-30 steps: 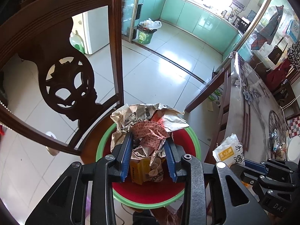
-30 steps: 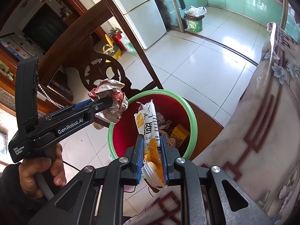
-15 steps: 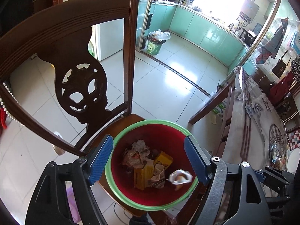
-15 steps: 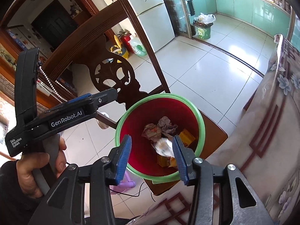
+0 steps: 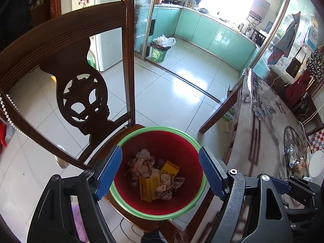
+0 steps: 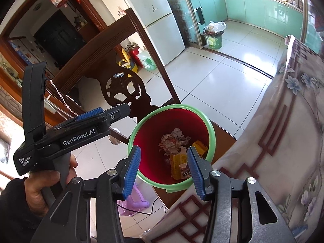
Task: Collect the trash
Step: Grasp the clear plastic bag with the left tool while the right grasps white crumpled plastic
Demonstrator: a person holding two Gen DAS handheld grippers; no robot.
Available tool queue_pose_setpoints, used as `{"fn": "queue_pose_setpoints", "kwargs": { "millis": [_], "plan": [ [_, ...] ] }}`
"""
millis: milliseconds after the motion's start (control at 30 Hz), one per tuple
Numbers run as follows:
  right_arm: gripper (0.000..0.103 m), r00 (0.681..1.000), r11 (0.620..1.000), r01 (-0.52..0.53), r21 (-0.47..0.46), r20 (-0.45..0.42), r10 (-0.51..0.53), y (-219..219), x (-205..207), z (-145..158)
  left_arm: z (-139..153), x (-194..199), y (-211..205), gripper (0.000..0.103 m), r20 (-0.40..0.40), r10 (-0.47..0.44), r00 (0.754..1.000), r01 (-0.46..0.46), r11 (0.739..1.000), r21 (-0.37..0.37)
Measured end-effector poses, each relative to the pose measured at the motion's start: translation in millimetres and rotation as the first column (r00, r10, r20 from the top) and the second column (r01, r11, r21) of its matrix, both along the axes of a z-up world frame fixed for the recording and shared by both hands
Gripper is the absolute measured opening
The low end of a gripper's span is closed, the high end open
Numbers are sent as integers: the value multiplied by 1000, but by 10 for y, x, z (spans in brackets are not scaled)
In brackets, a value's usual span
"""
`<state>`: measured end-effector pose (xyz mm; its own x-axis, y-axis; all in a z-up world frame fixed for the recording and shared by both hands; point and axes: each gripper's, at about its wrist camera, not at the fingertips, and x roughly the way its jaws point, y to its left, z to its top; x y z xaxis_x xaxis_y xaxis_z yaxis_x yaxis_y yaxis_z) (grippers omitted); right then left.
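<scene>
Both tongs over the red bin w/ green rim point(image 5: 183, 134), which sits on the seat of a carved wooden chair point(image 5: 81, 93). L gripper point(image 5: 160, 174): jaws spread wide, nothing between pads, bin mouth framed in the gap. R gripper point(image 6: 164, 169): jaws have just been opening further, about half spread, also empty; bin shows between them.

Collected trash lies in the bin bottom: crumpled paper wad point(image 5: 142, 163) on the far-left side, yellow carton point(image 5: 148, 184) near centre w/ long axis running toward me, 2nd yellow box point(image 5: 170, 168) to its right, small paper cup point(image 5: 165, 183) tipped over beside the carton. All loose, light, creased.

Next pickup, my guess: leftovers on the flower-pattern table point(image 5: 269, 125), at far right in L view, a small cluster of wrappers point(image 5: 293, 160) by a white plate point(image 5: 317, 165). Too small to ID. They lie right of both tongs, away from the bin. R gripper sits at the table edge point(image 6: 283, 141), so R looks nearer; swing goes rightward.
</scene>
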<state>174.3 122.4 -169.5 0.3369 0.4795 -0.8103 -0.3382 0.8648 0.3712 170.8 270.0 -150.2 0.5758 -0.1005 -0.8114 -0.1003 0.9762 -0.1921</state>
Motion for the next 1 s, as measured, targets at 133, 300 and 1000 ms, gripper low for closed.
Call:
{"fn": "queue_pose_setpoints", "kwargs": {
  "millis": [133, 300, 1000],
  "plan": [
    [46, 999, 999, 37, 5, 21, -37, -191, -141, 103, 59, -43, -167, 78, 13, -42, 999, 42, 999, 6],
    [46, 993, 995, 103, -3, 56, -103, -630, -448, 272, 168, -94, -487, 78, 35, -117, 992, 118, 993, -7],
    [56, 723, 700, 689, -188, 115, -681, -4922, -1933, 511, 256, -704, -3195, 82, -4, -495, 869, 489, 859, -155]
  ]
}}
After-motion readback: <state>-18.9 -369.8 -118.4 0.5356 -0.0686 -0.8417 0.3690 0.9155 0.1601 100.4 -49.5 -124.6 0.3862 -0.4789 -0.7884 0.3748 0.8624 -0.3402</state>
